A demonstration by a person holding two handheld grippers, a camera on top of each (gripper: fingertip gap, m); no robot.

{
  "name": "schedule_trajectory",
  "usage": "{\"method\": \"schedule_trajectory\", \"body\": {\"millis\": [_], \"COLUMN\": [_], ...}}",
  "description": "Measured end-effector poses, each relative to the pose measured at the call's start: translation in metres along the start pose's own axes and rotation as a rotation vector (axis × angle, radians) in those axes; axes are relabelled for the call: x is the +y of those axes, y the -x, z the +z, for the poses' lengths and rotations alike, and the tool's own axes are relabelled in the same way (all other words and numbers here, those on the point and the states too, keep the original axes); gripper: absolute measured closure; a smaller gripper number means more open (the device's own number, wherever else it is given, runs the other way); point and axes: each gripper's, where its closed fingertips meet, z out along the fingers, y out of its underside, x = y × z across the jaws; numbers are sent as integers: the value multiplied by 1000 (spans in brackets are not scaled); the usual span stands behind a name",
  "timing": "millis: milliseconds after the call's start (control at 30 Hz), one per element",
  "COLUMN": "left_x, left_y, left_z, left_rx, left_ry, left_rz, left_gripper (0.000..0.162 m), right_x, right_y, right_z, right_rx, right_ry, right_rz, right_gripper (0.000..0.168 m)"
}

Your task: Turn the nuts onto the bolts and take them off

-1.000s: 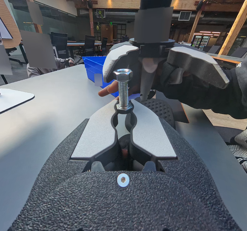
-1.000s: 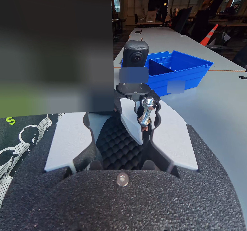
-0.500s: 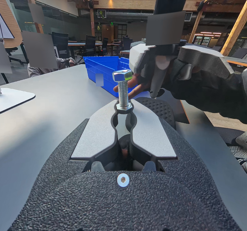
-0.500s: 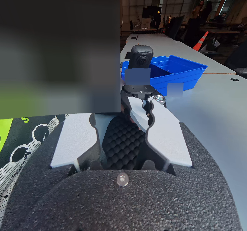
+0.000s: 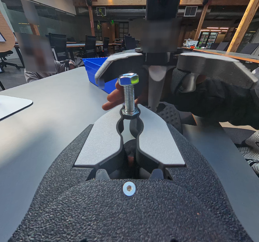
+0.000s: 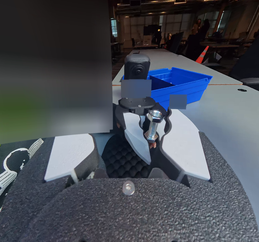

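The left gripper (image 5: 129, 112) is closed on a hex nut (image 5: 130, 111), pinched between the notched tips of its grey fingers, and a zinc-plated hex bolt (image 5: 129, 94) stands upright out of that nut, threaded shank bare up to the head. The right gripper (image 6: 131, 136) is spread wide; from its own view the left gripper's fingers and the bolt sit in the gap between its two fingers, with no contact to be seen. In the left wrist view it faces the camera just behind the bolt head, held by a black-gloved hand (image 5: 207, 98). A blue divided bin (image 6: 186, 87) rests on the grey table (image 5: 53, 106) beyond both tools
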Motion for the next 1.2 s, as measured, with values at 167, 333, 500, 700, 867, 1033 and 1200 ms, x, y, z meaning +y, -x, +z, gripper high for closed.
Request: {"method": "schedule_trajectory", "body": {"millis": [167, 333, 500, 700, 867, 1033, 1200], "left_x": [-1, -1, -1, 0, -1, -1, 0], "left_y": [2, 3, 3, 2, 3, 2, 0], "left_z": [-1, -1, -1, 0, 0, -1, 0], "left_rx": [-11, -16, -18, -18, -18, -15, -9], "left_ry": [-5, -6, -8, -2, -6, -8, 3], "left_rz": [-8, -12, -13, -4, -9, -6, 5], "left_gripper": [148, 148, 149, 149, 148, 149, 149], "right_x": [0, 0, 0, 0, 0, -7, -7], "right_y": [2, 4, 9, 14, 24, 12, -1], "right_z": [-3, -9, -13, -20, -24, -29, -14], "right_rx": [12, 36, 49, 71, 56, 117, 106], "right_ry": [14, 12, 24, 10, 0, -52, -83], "right_rz": [-15, -15, -18, -13, -22, -56, 5], "right_gripper": [65, 65, 63, 67, 81, 82, 53]}}
